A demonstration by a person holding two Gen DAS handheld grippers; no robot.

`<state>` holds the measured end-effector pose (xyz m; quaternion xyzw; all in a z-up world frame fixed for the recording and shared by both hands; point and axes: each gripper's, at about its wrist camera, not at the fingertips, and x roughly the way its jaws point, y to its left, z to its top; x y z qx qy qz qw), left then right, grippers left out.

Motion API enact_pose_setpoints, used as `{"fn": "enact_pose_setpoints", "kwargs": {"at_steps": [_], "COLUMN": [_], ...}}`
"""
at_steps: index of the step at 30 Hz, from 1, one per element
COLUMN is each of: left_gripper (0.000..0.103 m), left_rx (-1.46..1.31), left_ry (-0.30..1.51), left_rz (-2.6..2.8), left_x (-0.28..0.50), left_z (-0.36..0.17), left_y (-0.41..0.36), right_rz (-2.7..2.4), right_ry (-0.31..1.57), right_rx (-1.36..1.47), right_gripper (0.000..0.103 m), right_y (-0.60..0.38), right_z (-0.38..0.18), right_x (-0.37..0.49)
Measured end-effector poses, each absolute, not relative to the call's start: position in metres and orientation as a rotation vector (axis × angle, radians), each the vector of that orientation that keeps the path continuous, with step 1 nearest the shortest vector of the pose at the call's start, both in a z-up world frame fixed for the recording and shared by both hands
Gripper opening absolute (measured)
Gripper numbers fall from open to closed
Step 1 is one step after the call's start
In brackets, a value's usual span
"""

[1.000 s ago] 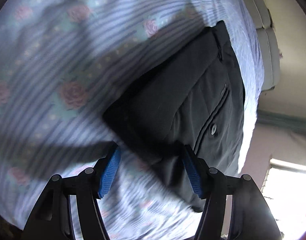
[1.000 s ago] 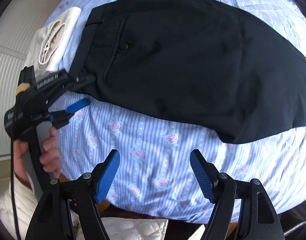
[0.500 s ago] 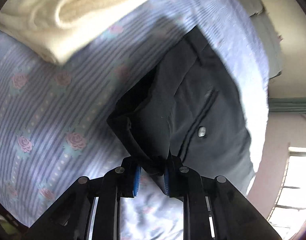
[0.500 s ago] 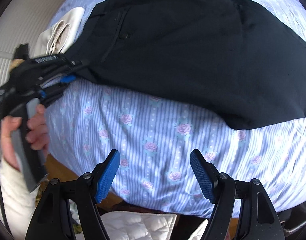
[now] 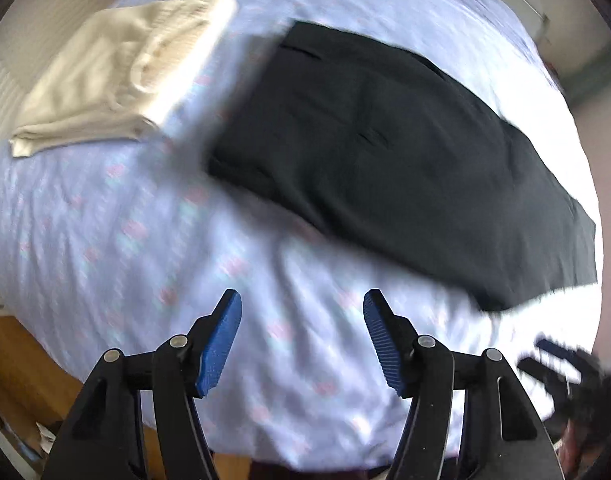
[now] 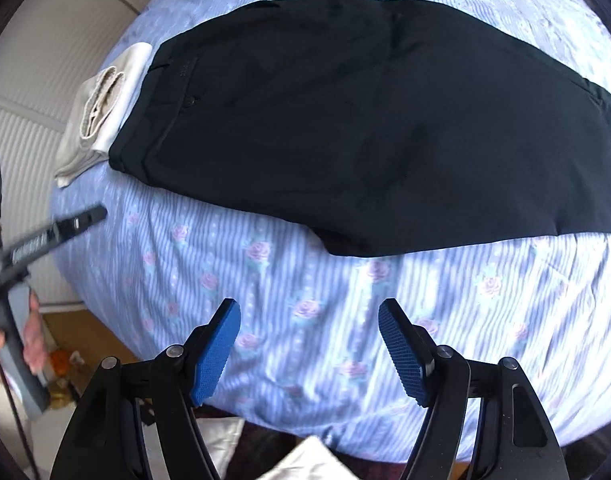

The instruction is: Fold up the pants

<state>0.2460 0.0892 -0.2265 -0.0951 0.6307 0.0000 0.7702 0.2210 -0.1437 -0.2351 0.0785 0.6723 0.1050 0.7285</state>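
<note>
Since half a second ago left gripper (image 5: 302, 308) has let go of the waistband corner it pinched; jaws have just been opening, nothing between them now, blue pads (image 5: 221, 344) over bare sheet. Right gripper (image 6: 309, 316) spread wide, released, also above the sheet, clear of the cloth. Black pants (image 6: 365, 120) lie flat across the blue striped rose-print bedsheet (image 6: 265, 280), legs stacked, waistband with button toward the left in the right wrist view. Folded cream garment (image 5: 117, 68) sits just beside the waistband end. Left wrist view motion-blurred
</note>
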Motion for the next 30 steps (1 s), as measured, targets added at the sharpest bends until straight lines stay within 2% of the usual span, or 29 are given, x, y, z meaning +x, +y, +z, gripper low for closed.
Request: {"fn": "enact_pose_setpoints", "kwargs": {"at_steps": [8, 17, 20, 25, 30], "left_gripper": [0.062, 0.062, 0.062, 0.062, 0.062], "left_rx": [-0.298, -0.346, -0.345, -0.389, -0.374], "left_ry": [1.452, 1.466, 1.459, 1.424, 1.407], "left_rz": [0.054, 0.094, 0.112, 0.132, 0.106], "left_x": [0.216, 0.185, 0.176, 0.168, 0.169], "left_z": [-0.248, -0.258, -0.255, -0.243, -0.234], "left_y": [0.031, 0.009, 0.009, 0.014, 0.011], "right_rz": [0.355, 0.357, 0.374, 0.424, 0.440], "right_ry": [1.461, 1.481, 1.457, 1.280, 1.322], "right_rx": [0.177, 0.203, 0.165, 0.053, 0.064], "right_gripper": [0.061, 0.061, 0.061, 0.061, 0.061], "right_y": [-0.155, -0.172, -0.166, -0.152, -0.147], "right_z": [-0.263, -0.303, -0.301, -0.250, -0.266], "right_x": [0.229, 0.238, 0.242, 0.244, 0.260]}}
